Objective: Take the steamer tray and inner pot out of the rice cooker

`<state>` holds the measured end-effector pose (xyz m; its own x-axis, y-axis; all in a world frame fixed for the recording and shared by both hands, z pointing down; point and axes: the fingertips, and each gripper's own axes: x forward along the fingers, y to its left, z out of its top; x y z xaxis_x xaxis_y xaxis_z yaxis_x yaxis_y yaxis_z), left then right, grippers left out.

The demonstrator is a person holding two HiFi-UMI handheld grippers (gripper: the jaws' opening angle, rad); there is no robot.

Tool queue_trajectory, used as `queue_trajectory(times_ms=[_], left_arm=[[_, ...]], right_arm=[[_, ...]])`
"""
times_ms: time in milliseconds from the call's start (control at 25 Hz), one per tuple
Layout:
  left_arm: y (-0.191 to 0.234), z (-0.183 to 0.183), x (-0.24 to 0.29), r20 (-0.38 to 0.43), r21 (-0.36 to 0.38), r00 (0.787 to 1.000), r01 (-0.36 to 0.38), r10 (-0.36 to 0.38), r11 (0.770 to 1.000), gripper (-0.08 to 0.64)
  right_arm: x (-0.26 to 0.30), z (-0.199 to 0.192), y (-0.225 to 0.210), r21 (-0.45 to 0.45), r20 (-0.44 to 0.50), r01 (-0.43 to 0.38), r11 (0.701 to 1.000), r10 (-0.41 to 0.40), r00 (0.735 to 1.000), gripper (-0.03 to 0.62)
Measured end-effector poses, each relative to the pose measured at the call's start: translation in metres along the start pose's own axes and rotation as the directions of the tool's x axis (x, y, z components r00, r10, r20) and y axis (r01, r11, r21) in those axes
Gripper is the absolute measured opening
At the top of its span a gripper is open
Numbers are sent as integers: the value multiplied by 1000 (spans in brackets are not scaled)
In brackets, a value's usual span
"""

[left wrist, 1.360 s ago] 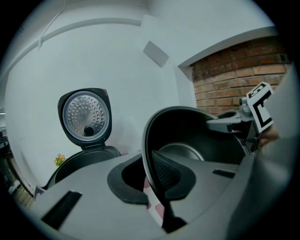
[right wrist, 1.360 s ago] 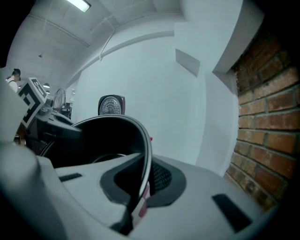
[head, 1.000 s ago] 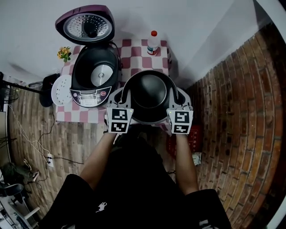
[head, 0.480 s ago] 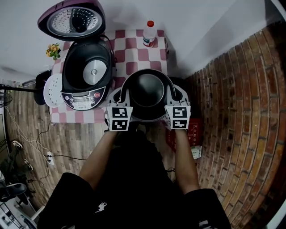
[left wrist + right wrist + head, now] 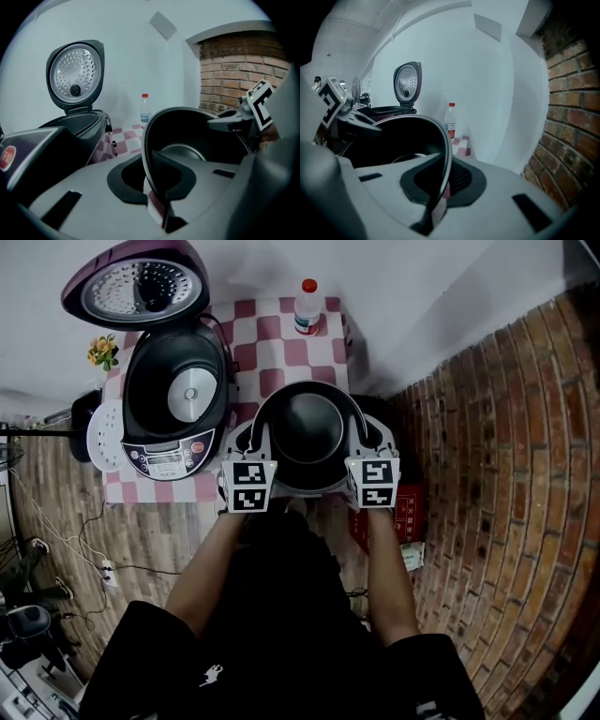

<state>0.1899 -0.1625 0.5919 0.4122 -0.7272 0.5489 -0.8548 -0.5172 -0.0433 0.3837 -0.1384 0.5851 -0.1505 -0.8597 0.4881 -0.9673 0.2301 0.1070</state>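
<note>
Lowered inner pot [image 5: 307, 427] toward checkered table [image 5: 281, 352] right of rice cooker [image 5: 173, 395], left gripper [image 5: 261, 435] and right gripper [image 5: 364, 435] clamped on opposite rim sides; probably only set-down remaining.

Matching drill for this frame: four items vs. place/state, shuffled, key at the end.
Things:
1. inner pot
2. cooker lid
3. bottle
4. steamer tray

Place or state:
a. white, left of the rice cooker
b. swung open
c. rim clamped by left gripper and right gripper
d. red cap, far edge of the table

Pairs: 1-c; 2-b; 3-d; 4-a
</note>
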Motion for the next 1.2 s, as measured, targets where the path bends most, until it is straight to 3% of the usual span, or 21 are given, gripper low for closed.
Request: queue_trajectory(times_ms=[1200], left_arm=[[9,2,40,-75,-46,997,2,-6,999,28]], right_arm=[[36,-12,-12,78,-152,-61,995,72,986,14]])
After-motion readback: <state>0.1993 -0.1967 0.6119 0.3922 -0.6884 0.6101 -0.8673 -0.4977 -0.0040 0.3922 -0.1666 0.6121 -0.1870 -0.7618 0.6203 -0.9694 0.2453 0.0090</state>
